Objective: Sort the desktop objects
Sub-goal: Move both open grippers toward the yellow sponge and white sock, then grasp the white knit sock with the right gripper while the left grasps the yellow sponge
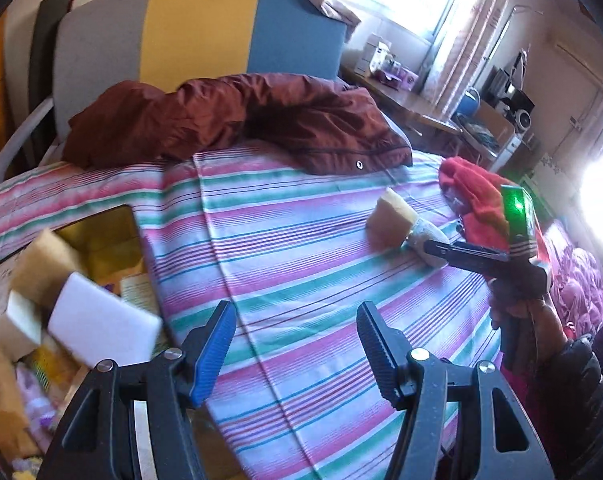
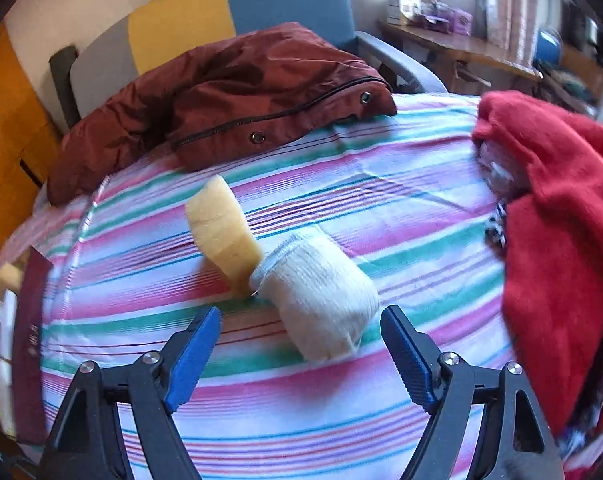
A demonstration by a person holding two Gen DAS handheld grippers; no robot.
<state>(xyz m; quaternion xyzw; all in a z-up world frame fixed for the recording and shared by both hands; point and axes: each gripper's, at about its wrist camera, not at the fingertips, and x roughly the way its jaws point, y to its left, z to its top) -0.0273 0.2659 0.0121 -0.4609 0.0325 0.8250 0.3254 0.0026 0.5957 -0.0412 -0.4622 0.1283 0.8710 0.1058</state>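
A yellow sponge (image 2: 223, 232) leans on a rolled cream sock (image 2: 321, 296) on the striped cloth (image 2: 341, 208). My right gripper (image 2: 301, 340) is open and empty, just short of the sock. In the left wrist view the sponge (image 1: 389, 218) and sock (image 1: 423, 238) lie at the right, with the right gripper (image 1: 441, 250) reaching at the sock. My left gripper (image 1: 297, 332) is open and empty over the cloth. A white foam block (image 1: 101, 322) and tan sponges (image 1: 41, 268) sit blurred over a box (image 1: 101, 236) at the left.
A dark red jacket (image 1: 237, 120) lies at the back of the cloth, also in the right wrist view (image 2: 229, 100). A red garment (image 2: 561, 220) is heaped at the right. A striped chair back (image 1: 201, 32) stands behind. A cluttered desk (image 1: 421, 96) is at the far right.
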